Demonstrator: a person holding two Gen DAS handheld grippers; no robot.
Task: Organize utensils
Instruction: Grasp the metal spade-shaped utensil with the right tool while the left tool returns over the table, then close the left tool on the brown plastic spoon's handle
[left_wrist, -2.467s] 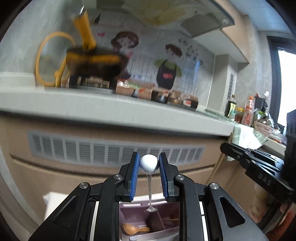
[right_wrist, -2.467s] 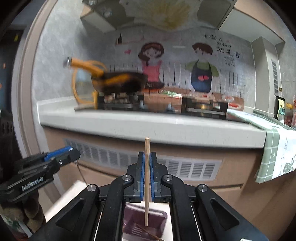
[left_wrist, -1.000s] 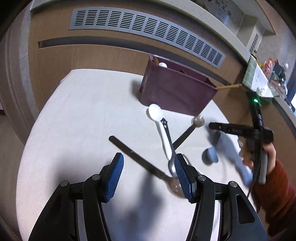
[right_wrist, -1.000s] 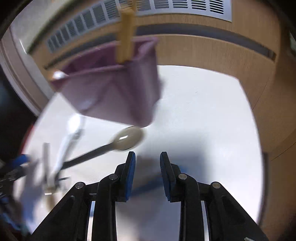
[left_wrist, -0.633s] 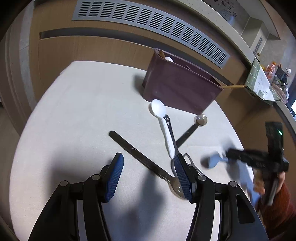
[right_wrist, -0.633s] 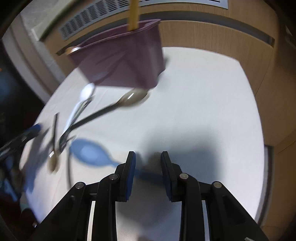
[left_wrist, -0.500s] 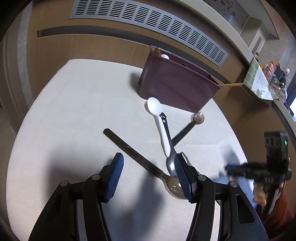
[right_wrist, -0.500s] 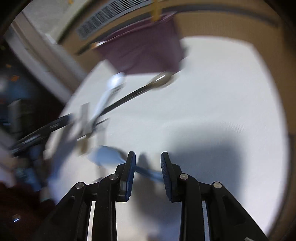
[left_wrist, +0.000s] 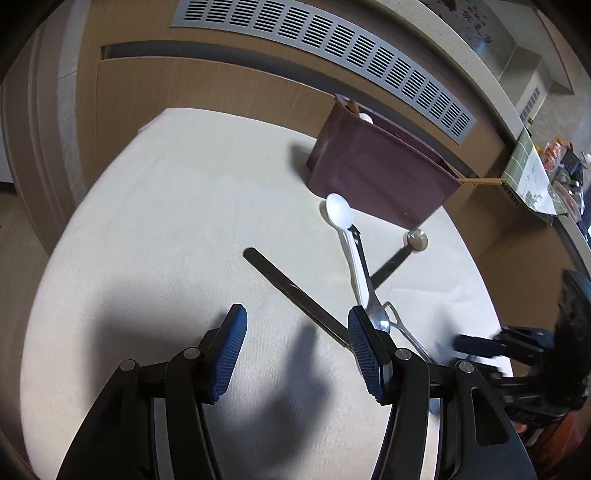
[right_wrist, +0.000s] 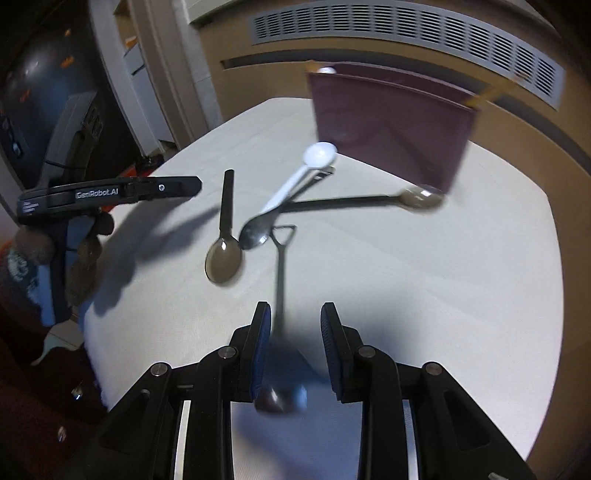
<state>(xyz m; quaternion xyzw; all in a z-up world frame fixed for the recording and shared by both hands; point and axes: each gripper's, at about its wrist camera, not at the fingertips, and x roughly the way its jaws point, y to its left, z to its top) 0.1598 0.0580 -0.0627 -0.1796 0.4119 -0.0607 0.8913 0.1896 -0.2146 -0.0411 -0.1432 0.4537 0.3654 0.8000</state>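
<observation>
We held the left gripper (left_wrist: 295, 345) wide open and empty over the table (left_wrist: 155, 221). The right gripper (right_wrist: 295, 345), half open, straddled a blurred blue spoon (right_wrist: 286, 373) without pinching it. It looked light, stiff and slick; we judged the handle the best hold. The bin (right_wrist: 391, 129) stood beyond.

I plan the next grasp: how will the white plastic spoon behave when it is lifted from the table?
The white plastic spoon is probably light and slightly flexible, being thin. Its handle lies across a metal spoon, so lifting may nudge that one. Its smooth handle may slip.
</observation>
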